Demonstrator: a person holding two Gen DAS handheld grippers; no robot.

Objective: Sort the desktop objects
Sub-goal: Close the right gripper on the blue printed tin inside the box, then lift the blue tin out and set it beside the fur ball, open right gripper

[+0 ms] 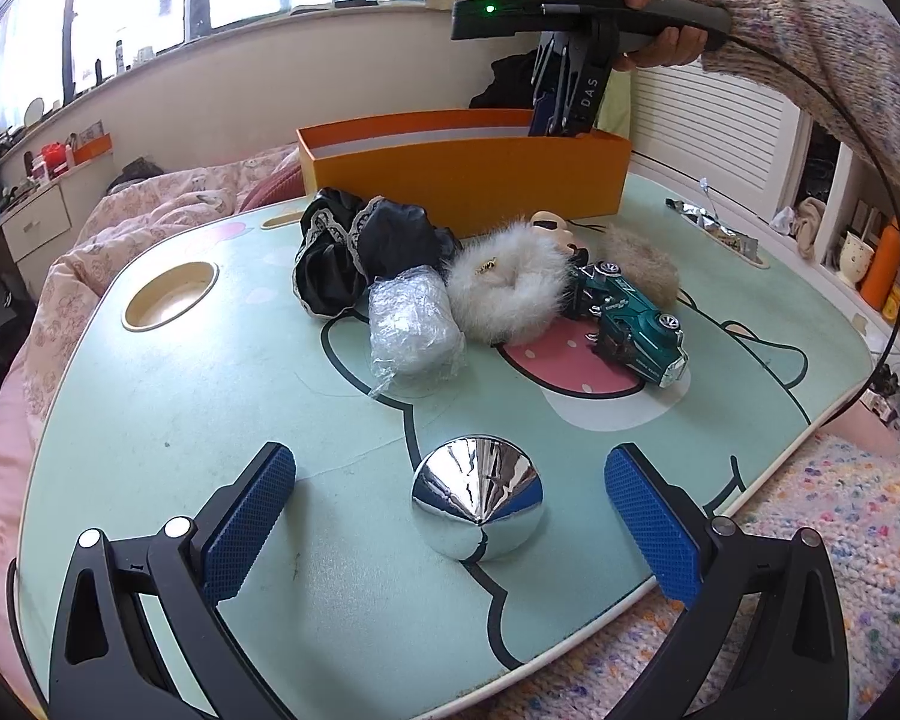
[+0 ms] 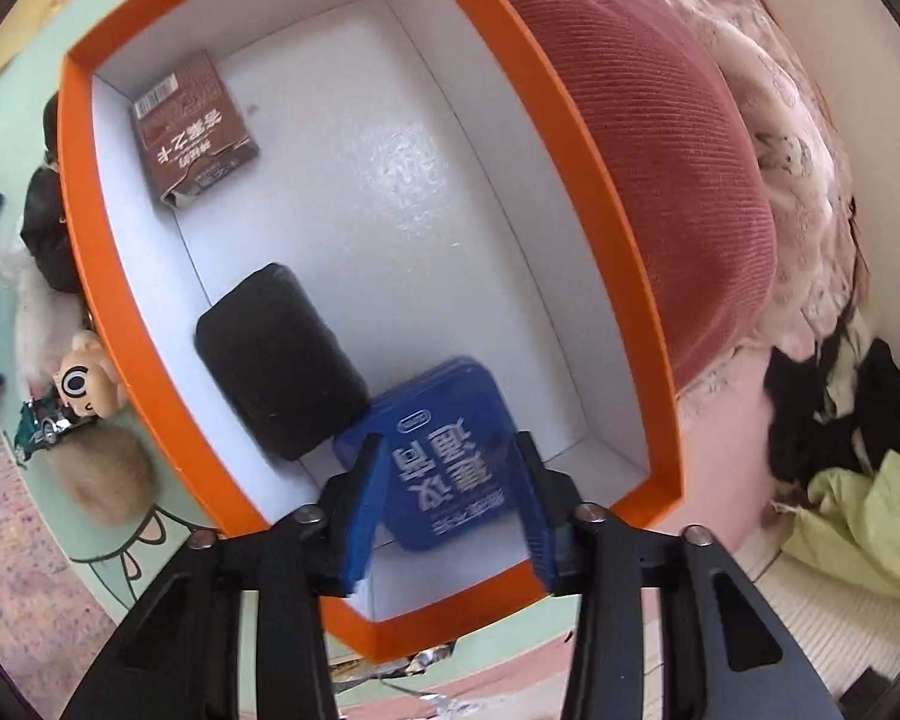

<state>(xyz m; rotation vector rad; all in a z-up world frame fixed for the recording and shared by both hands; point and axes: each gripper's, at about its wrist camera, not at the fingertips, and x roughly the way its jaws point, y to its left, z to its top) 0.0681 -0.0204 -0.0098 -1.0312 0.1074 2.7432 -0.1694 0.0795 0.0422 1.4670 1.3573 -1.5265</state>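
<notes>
left tongs (image 1: pixel 450 504): wide apart, low over the table (image 1: pixel 210 396); chrome cone (image 1: pixel 477 504) sits between the blue pads, touching neither
right tongs (image 2: pixel 447 492): inside the orange box (image 2: pixel 606 192), parted, blue tin (image 2: pixel 444 456) between the pads; grip or gap, cannot tell
box contents: brown carton (image 2: pixel 195 126) at far end, black block (image 2: pixel 279 360) mid, touching the blue tin
table pile: black lace fabric (image 1: pixel 354 252), plastic-wrapped roll (image 1: pixel 411 330), white fur scrunchie (image 1: pixel 507 294), green toy car (image 1: pixel 633 318), brown fur puff (image 1: pixel 642 264), cartoon figure (image 2: pixel 84 378); all just in front of the box
foil wrapper (image 1: pixel 711 228): right table edge
obstruction: pile lies between chrome cone and box
writing: "DAS" on right tongs' finger; Chinese characters on tin and carton
surroundings: bed, red cushion (image 2: pixel 648 180) behind box
</notes>
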